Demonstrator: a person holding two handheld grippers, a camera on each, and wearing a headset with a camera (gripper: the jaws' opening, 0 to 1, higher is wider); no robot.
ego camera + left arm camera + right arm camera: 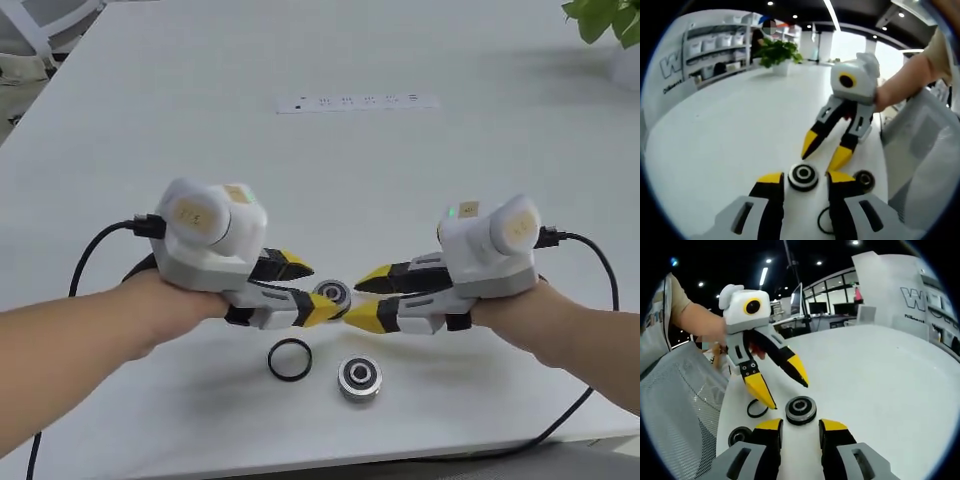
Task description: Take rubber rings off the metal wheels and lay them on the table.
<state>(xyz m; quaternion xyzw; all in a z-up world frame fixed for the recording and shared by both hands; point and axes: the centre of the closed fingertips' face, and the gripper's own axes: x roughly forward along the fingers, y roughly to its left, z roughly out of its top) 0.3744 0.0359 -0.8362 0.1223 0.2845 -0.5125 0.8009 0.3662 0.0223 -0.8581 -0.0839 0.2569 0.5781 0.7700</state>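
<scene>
Across the wheel (332, 293), left claw (326, 288) faces right claw (352, 302).

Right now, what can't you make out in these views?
Wheel, head view: sides covered by tongs of left gripper and right gripper.
Ring, left gripper view: partly behind the left gripper's tong.
Power strip, head view: markings too small.
Plant, head view: cut off by the corner.

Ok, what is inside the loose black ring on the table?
Bare white table shows through the ring. In the left gripper view, the left tongs cover part of it.
</scene>
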